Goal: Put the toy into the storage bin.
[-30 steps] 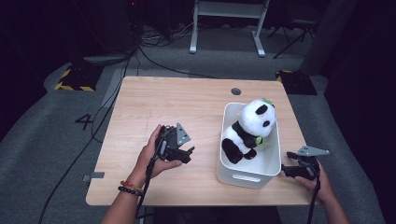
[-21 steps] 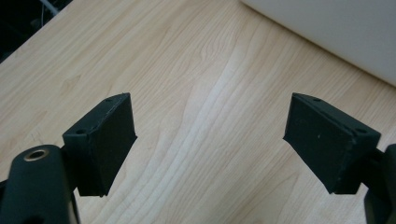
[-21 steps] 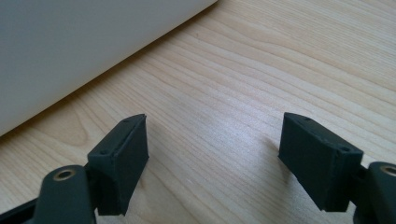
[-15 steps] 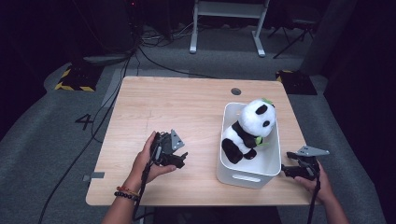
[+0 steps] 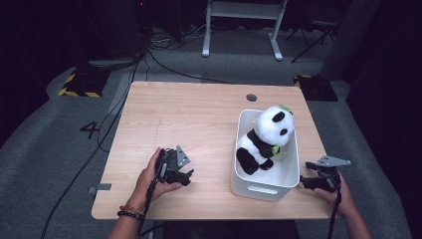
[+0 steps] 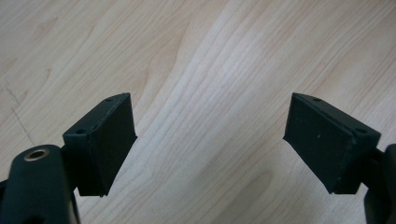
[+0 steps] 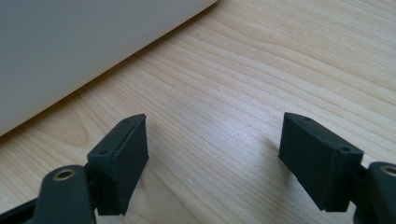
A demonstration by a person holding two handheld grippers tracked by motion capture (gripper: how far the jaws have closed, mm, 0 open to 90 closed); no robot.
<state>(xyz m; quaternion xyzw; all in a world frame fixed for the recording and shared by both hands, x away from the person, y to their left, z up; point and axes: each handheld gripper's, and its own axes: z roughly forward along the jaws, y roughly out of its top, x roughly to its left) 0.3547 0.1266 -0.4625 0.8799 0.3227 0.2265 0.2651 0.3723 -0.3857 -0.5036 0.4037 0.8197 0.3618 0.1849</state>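
Sitting in one white bin (image 5: 263,186), one panda (image 5: 265,138); two grippers (image 5: 185,176) (image 5: 304,180), jaws apart

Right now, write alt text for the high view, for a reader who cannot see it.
A plush panda sits in a white bin on the right side of a light wooden table. A person's hands hold the left gripper on the tabletop and the right gripper beside the bin, touching neither.

Panda (image 5: 263,142) lower body hidden behind bin (image 5: 263,188) wall. Bin cut off by frame edge in right gripper view, blurred. Person's forearms cut off at bottom edge, high view.
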